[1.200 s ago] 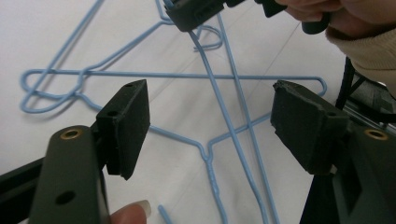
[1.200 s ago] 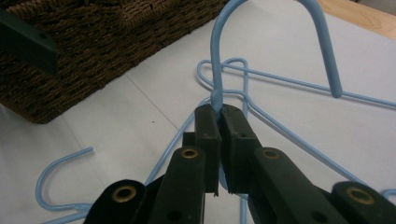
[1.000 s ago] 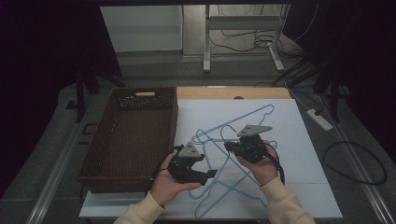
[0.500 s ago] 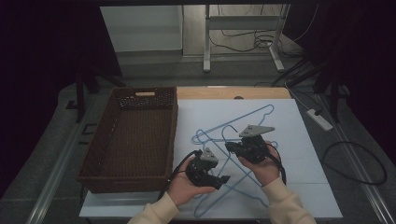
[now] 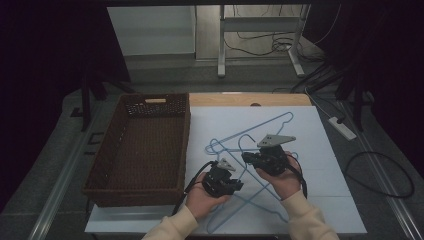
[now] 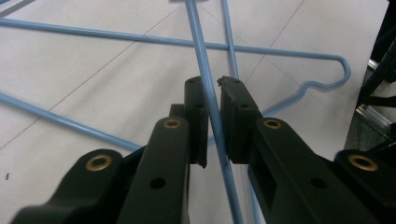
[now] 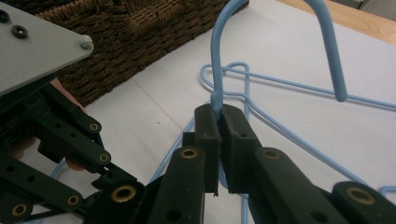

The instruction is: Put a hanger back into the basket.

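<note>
Item: blue wire hangers (image 5: 250, 150), tangled at lower centre of the white surface (image 5: 325, 150), one gripped at its hook by the shut right claw (image 7: 219, 114), another's wire just closed upon by the left claw (image 6: 214, 91), apparently for separation.

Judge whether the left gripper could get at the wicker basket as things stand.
Probably not yet: the left gripper has just closed on a blue wire hanger. The basket lies close beside it, nothing between.

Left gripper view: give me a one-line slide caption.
Left gripper with jaws just closed on one blue wire hanger's rod, other blue hanger wires crossing on the white table behind.
</note>
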A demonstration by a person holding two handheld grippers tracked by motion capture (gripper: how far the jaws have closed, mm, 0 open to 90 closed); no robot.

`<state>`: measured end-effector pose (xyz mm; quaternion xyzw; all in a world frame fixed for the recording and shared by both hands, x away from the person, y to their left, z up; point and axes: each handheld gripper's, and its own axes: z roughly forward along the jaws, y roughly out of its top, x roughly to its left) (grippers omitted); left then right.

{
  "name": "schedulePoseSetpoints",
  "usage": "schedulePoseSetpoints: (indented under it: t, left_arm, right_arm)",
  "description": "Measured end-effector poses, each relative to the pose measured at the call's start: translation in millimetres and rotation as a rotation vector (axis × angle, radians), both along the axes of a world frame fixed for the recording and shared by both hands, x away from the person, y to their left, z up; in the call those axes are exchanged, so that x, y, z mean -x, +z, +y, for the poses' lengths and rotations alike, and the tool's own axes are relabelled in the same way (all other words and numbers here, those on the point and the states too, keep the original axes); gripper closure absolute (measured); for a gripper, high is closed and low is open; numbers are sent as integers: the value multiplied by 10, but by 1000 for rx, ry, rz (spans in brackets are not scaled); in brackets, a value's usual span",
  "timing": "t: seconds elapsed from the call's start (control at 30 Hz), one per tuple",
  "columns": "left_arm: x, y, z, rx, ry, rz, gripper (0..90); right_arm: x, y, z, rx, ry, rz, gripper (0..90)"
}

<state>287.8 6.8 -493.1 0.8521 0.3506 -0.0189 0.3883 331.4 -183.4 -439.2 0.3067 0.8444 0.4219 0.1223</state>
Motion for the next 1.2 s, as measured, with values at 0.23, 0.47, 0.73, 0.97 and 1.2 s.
schedulePoseSetpoints:
  t: [0.23,0.47,0.73,0.97,1.2]
  left_arm:
    - [18,31,42,47,68,-11,861]
    - [39,92,83,94,86,-27,862]
    - [105,222,75,135,69,-45,863]
    - [131,397,165,177,84,-76,863]
    - [153,617,363,249,100,-98,863]
  right_arm:
    - [82,59,-114,-39,-19,-28,755]
    - [349,62,-420,-108,-73,-81,474]
    - [589,-87,-935,-152,-151,-139,370]
    - [647,-153,-1076,-144,-158,-146,323]
    - [627,-222,-1130,-140,-166,-125,315]
